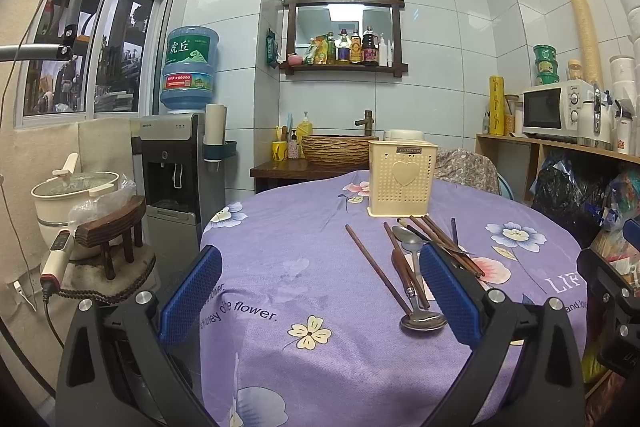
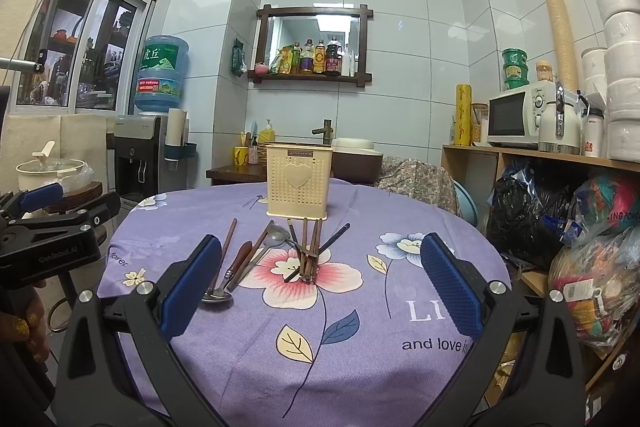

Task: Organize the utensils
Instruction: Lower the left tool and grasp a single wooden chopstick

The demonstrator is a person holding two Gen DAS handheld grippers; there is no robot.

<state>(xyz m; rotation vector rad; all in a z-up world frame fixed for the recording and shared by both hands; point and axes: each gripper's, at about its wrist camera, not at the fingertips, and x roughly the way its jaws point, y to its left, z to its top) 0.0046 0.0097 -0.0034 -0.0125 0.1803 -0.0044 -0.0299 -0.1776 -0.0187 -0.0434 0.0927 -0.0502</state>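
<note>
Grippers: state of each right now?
Left gripper: open, holding nothing, above the tablecloth.
Right gripper: open, holding nothing; utensils lie ahead.

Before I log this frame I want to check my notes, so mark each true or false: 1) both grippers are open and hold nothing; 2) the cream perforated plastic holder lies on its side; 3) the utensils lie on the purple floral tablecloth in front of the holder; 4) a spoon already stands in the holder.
1. True: the left gripper and the right gripper both gape, empty.
2. False: the cream perforated plastic holder stands upright.
3. True: the brown wooden chopsticks and the metal spoon lie on the purple floral tablecloth.
4. False: nothing shows above its rim.
</note>
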